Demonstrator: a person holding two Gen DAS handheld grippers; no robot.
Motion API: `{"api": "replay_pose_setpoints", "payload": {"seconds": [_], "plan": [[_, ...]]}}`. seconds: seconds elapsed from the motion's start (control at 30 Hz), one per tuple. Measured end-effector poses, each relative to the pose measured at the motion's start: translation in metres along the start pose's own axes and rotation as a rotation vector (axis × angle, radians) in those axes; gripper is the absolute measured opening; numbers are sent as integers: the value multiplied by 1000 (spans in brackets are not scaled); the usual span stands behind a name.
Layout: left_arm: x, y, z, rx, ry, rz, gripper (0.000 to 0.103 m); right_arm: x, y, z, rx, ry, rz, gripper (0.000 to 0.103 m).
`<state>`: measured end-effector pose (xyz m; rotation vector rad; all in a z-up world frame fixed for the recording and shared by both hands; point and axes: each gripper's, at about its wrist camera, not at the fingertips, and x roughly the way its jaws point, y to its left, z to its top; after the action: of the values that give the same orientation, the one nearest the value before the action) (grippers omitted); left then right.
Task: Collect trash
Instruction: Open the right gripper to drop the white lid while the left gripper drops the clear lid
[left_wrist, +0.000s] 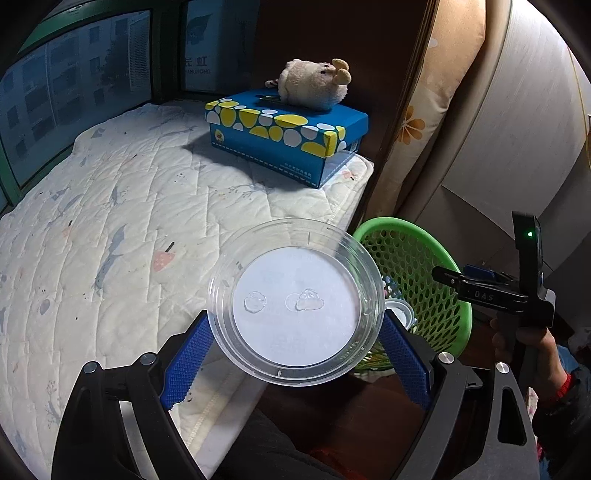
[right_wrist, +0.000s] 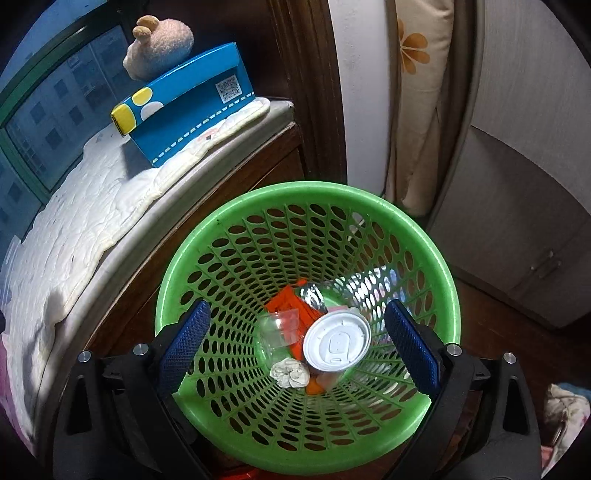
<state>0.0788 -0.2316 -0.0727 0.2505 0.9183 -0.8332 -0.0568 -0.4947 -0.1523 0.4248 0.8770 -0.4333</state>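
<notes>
While left tongs (left_wrist: 295, 343) clamp clear lid (left_wrist: 295, 301), right tongs (right_wrist: 295, 339) gape

Both fisheye pictures are sharp in the middle and bend strongly toward dark, vignetted corners, so the green-framed window (left_wrist: 74, 92) and the pale cupboard doors (right_wrist: 517, 221) curve. Light falls from above and in front: the white quilted mattress pad (left_wrist: 129, 221) is bright, and the blue cardboard box with yellow and white spots (left_wrist: 284, 136) casts a soft shadow toward the left. The clear round plastic lid (left_wrist: 295, 301) shows pale glare, while the dark wooden frame (right_wrist: 207, 221) stays dim.
</notes>
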Motion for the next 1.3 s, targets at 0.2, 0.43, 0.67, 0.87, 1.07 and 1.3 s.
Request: {"api": "replay_pose_setpoints", "payload": {"seconds": [0.2, 0.43, 0.67, 0.87, 1.07, 1.3], "plan": [[12, -28, 4, 46, 14, -33, 86, -28, -7, -3, 7, -52, 10, 94], [33, -59, 8, 76, 46, -70, 86, -57, -14, -10, -1, -97, -13, 94], [60, -90, 10, 103, 93, -95, 86, -78, -16, -20, -13, -125, -23, 94], [81, -107, 10, 111, 132, -112, 87, -85, -17, -27, -18, -136, -38, 94], [96, -114, 13, 103, 153, -124, 87, -84, -25, -31, 10, -128, -42, 94], [98, -114, 16, 76, 144, -144, 90, -85, -30, -33, 31, -127, -38, 94]]}}
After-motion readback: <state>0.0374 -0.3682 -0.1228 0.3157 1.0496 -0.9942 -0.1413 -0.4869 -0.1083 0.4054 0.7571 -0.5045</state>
